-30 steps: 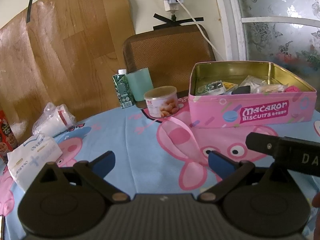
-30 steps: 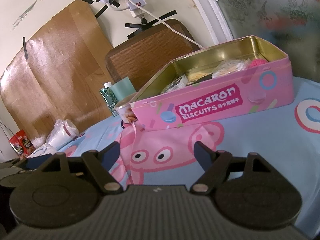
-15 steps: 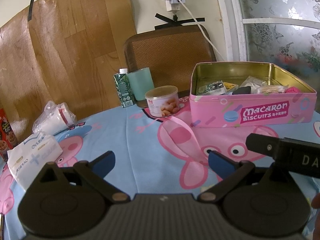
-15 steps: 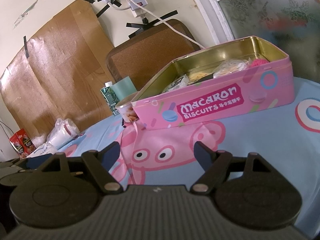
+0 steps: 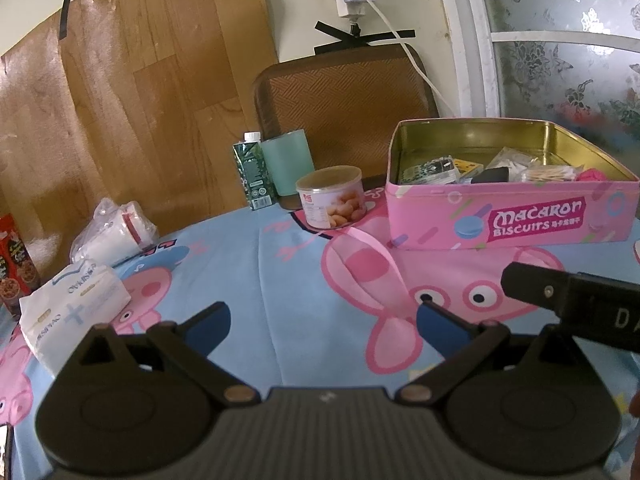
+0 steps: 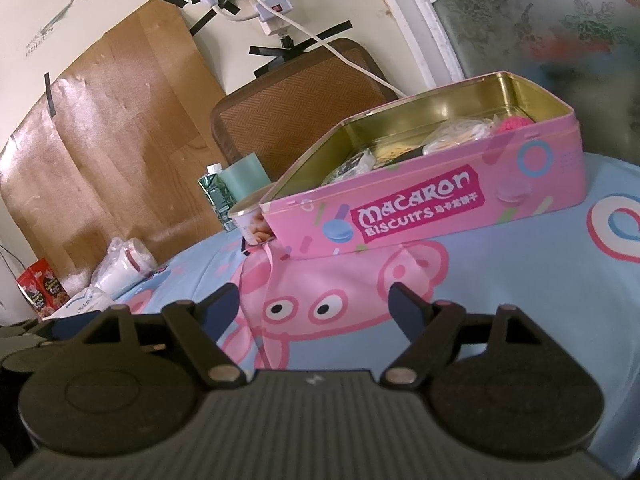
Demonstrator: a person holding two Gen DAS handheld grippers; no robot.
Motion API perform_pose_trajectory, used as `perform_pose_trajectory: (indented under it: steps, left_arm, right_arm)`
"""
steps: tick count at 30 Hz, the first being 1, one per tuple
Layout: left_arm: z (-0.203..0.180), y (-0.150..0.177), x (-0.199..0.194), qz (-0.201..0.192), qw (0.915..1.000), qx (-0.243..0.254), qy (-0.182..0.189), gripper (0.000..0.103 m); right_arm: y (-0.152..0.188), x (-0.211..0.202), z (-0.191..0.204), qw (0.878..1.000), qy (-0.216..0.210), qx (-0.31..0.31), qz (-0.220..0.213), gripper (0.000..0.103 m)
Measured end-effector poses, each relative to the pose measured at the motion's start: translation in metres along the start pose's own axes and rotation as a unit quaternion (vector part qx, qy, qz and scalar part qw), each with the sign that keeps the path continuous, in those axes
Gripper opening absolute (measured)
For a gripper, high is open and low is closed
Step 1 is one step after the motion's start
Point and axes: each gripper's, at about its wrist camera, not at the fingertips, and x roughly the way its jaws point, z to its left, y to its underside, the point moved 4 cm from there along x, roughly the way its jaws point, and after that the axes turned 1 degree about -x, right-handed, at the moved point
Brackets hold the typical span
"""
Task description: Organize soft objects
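Nothing has shifted: both grippers, left gripper (image 5: 322,322) and right gripper (image 6: 314,302), hover wide open and empty; tissue pack (image 5: 74,300) lies at the counter's left edge, nearer the left.

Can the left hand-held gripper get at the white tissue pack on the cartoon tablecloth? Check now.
Probably yes. The left hand-held gripper is open and empty, and the white soft tissue pack lies just to its left on the tablecloth with nothing between them.

A table under a cartoon-pig cloth (image 5: 280,280) carries a pink tin (image 5: 516,216), snack tub (image 5: 334,196), carton (image 5: 254,176), cup (image 5: 288,162) and tissue packs (image 5: 76,300).
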Motion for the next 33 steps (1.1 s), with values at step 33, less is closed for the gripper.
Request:
perform_pose_trajectory:
  steps: [33]
  left_arm:
    - [-0.0075, -0.0005, -0.0051, 0.001, 0.9999, 0.012, -0.004, 0.103]
  right_arm:
    - [0.0004, -0.0076, -0.0057, 1.000, 0.002, 0.014, -0.013, 0.085]
